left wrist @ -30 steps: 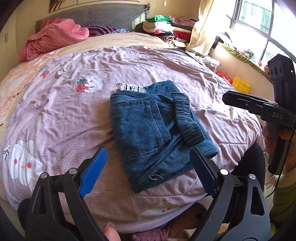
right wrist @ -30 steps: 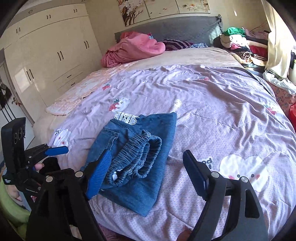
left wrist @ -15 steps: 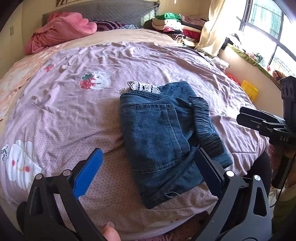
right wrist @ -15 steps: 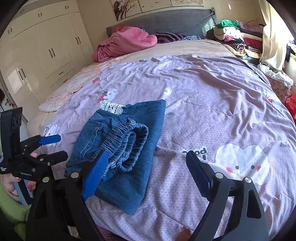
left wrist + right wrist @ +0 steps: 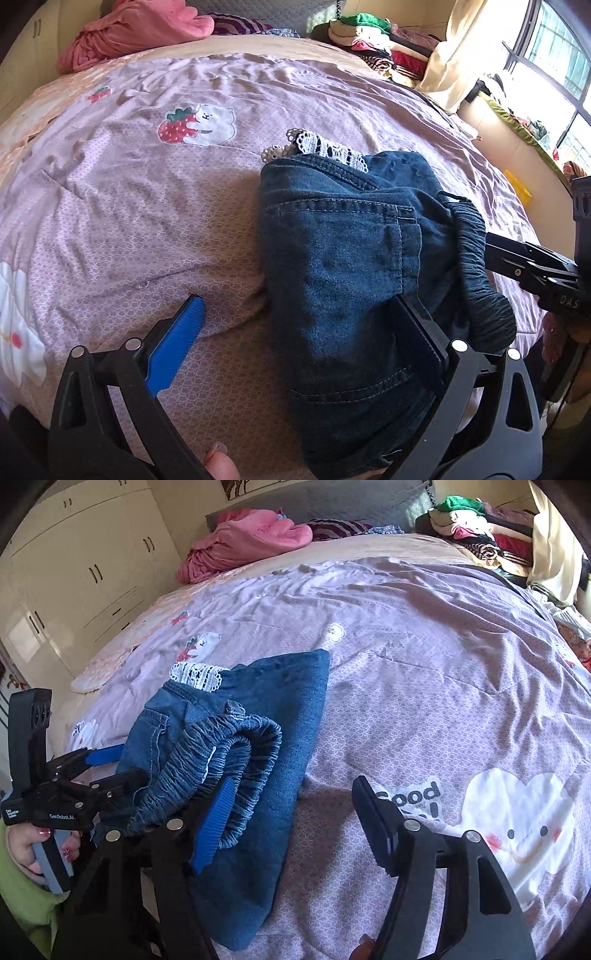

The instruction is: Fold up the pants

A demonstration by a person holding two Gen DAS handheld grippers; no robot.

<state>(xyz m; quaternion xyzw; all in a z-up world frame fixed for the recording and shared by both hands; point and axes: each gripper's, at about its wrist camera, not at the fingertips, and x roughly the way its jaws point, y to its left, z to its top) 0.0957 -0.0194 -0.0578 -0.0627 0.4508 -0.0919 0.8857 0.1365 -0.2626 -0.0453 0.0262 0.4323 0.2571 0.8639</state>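
Note:
The folded blue denim pants (image 5: 332, 258) lie on the purple bedspread (image 5: 129, 221), white lace trim at the far end and the gathered elastic waistband (image 5: 221, 746) on top. My left gripper (image 5: 303, 328) is wide open low over the pants' near left edge, its black finger (image 5: 417, 332) on the denim and its blue finger over the bedspread. My right gripper (image 5: 295, 818) is open with its jaws closing. Its blue finger (image 5: 218, 812) is at the waistband and its black finger over the bedspread; the pants' right edge lies between them, unpressed. Each gripper shows in the other's view: the right gripper (image 5: 493, 247), the left gripper (image 5: 118, 766).
A pink blanket (image 5: 251, 539) is heaped at the headboard, and stacked clothes (image 5: 369, 40) sit at the far right corner. White wardrobes (image 5: 92, 572) stand left of the bed; a window (image 5: 554, 55) is to the right. The bed's near edge is just below the pants.
Both grippers have come down and closer to the pants, which now fill more of each view. The right gripper's fingers stand closer together than before.

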